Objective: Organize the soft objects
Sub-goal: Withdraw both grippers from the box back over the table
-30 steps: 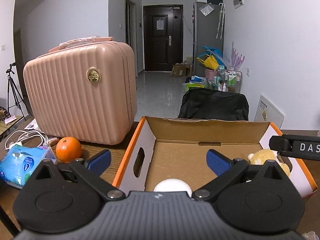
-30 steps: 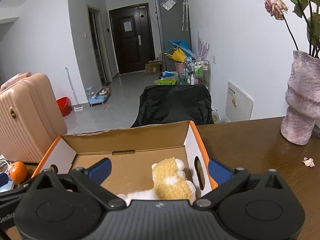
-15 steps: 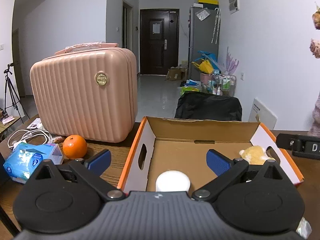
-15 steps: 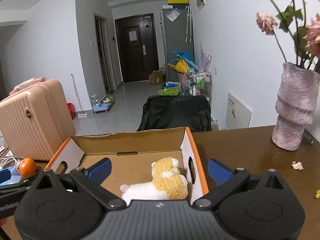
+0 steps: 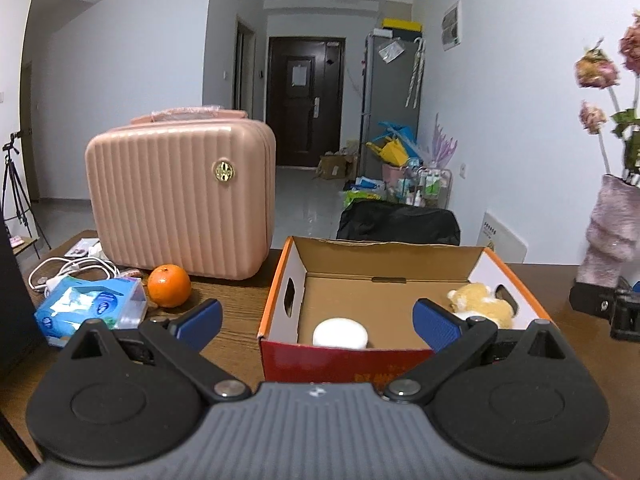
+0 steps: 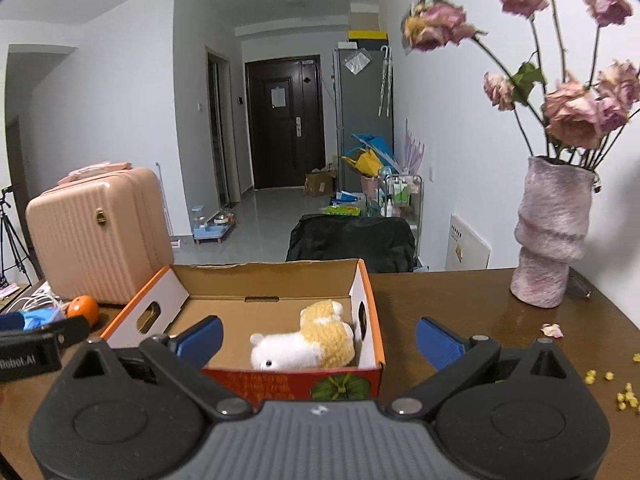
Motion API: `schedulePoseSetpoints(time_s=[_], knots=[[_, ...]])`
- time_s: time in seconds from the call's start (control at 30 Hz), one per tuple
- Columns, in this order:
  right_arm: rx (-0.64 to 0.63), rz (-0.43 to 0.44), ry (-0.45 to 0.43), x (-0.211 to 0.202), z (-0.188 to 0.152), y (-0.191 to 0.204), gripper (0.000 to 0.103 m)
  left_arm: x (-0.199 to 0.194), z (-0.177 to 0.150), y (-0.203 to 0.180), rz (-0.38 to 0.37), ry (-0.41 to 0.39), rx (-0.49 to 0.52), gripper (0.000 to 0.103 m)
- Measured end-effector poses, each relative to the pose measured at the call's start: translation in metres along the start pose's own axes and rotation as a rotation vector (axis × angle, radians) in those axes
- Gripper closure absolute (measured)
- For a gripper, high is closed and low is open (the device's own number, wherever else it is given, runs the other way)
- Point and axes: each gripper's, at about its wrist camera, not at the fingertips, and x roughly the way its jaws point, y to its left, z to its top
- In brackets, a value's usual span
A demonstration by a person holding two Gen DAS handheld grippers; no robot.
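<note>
An open cardboard box (image 5: pixel 384 248) (image 6: pixel 264 274) with orange rims sits on the brown table. Inside lie a white round soft thing (image 5: pixel 340 333) at the near left and a yellow-and-white plush toy (image 5: pixel 482 305) (image 6: pixel 308 342) at the right wall. My left gripper (image 5: pixel 316 322) is open and empty, held back from the box's near wall. Just before the box's front right corner my right gripper (image 6: pixel 318 338) hangs open, nothing between its fingers. A part of the right gripper (image 5: pixel 608 308) shows at the right in the left wrist view.
A pink hard case (image 5: pixel 180 196) stands at the back left, with an orange (image 5: pixel 169 285), a blue tissue pack (image 5: pixel 90 310) and white cables (image 5: pixel 68 270) before it. A purple vase of dried roses (image 6: pixel 552 236) stands at the right; petals and yellow crumbs (image 6: pixel 624 398) lie near it.
Both grippers have drawn back and up from over the box, so its red front wall now shows. Both stay open and empty; the toys have not moved.
</note>
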Motion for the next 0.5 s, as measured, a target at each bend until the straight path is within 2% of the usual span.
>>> schedulePoseSetpoints(time_s=[0.5], knots=[[-0.03,0.016,-0.051,-0.102,-0.055,-0.003,0.0,-0.096,-0.043,0.006,-0.06,-0.021,0.017,0.0]])
